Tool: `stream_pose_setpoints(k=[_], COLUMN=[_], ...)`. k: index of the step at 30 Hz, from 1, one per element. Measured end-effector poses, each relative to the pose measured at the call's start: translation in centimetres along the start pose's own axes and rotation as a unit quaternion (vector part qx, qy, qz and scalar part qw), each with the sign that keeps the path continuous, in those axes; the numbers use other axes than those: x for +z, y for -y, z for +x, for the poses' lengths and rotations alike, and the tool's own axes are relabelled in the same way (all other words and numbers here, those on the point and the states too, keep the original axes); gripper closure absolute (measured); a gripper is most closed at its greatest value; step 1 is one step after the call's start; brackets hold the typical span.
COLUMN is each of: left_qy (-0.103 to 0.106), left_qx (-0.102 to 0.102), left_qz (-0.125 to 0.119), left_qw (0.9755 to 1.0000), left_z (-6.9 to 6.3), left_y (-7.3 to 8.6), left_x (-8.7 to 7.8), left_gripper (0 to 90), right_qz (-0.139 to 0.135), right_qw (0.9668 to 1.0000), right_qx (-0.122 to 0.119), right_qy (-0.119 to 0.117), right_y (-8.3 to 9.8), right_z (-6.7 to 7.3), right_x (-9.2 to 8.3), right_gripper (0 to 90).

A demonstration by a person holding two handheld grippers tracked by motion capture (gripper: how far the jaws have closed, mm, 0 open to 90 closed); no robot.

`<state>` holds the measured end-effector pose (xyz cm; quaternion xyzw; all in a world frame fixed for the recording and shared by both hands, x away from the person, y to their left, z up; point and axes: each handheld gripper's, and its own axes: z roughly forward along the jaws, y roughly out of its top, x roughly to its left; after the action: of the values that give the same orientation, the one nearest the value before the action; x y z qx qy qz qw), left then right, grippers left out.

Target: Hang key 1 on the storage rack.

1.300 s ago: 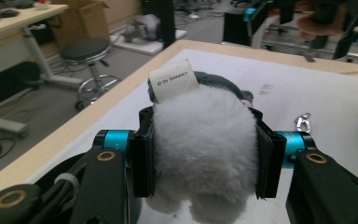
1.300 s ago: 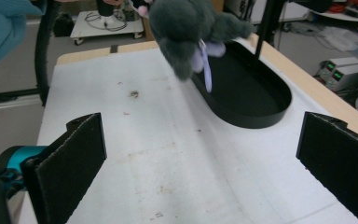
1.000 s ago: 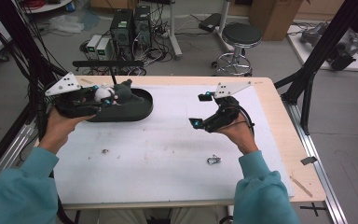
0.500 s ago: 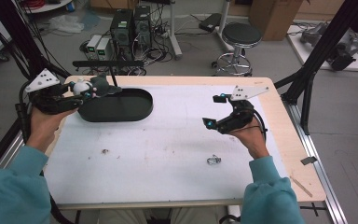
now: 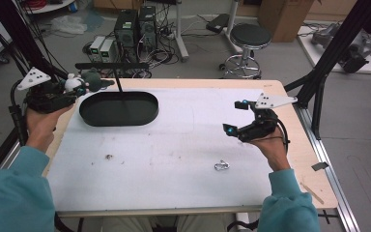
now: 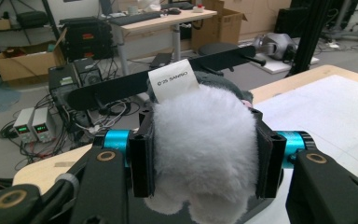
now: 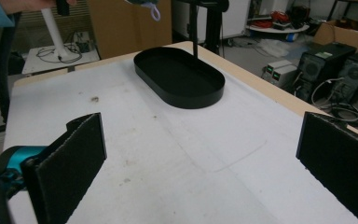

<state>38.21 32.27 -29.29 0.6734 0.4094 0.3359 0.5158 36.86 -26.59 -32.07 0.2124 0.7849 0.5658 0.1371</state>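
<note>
A: Worktop (image 5: 174,159): one, covered in a white sheet, wooden edge bare. Progress?

B: Judged about midway. Soft toy (image 5: 79,82) lifted and carried, held off the far left corner of the worktop, just outside the tray (image 5: 118,108). Not yet set down anywhere. Destination not evident from the frames.

A: Tray count and contents?

B: One black oval tray, nothing in it, thin black post standing at its far rim. Well apart from the right tool.

A: Toy details?

B: One toy, white fluffy body with grey-green parts and a white label (image 6: 173,80). Pinched across the white fluff (image 6: 200,149) by the left tool (image 6: 204,154), pads pressed into both sides.

A: Tools?

B: Two. Left tool (image 5: 66,89) clamped on the soft toy as noted. Right tool (image 7: 205,163) spread wide, nothing between the pads, hovering over the right side of the worktop.

A: Small items?

B: One small metal clip (image 5: 221,166) near the right hand; one dark speck (image 5: 109,156) left of centre. Both untouched.
</note>
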Motion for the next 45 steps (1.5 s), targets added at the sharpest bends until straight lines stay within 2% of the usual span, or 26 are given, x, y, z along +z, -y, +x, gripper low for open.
stream_pose_setpoints(k=[11, 22, 28, 37, 45], left_qy=[-0.019, -0.03, -0.034, -0.034, -0.048], left_qx=[0.007, 0.005, 0.011, 0.008, 0.007], left_qz=[-0.001, -0.008, -0.009, -0.01, -0.02], left_qw=[0.9998, 0.9995, 0.9993, 0.9993, 0.9986], left_z=[0.4, 0.7, 0.8, 0.7, 0.5], left_y=[-0.8, -1.7, -2.4, -2.4, -2.7], left_x=[0.3, 1.1, 1.4, 2.3, 2.3], left_gripper=[52.2, 52.2, 52.2, 52.2, 52.2], right_qz=[0.0, -0.008, -0.008, -0.007, -0.006], right_qw=[0.9997, 0.9994, 0.9992, 0.9991, 0.999], right_qx=[0.021, 0.022, 0.028, 0.033, 0.033], right_qy=[0.014, 0.024, 0.026, 0.028, 0.028], right_y=[2.4, 2.7, 3.4, 3.7, 3.7], right_z=[-0.4, -0.4, -0.5, -0.5, -0.6], right_x=[-1.2, -2.2, -2.2, -2.5, -2.4], right_gripper=[0.6, 0.6, 0.6, 0.6, 0.6])
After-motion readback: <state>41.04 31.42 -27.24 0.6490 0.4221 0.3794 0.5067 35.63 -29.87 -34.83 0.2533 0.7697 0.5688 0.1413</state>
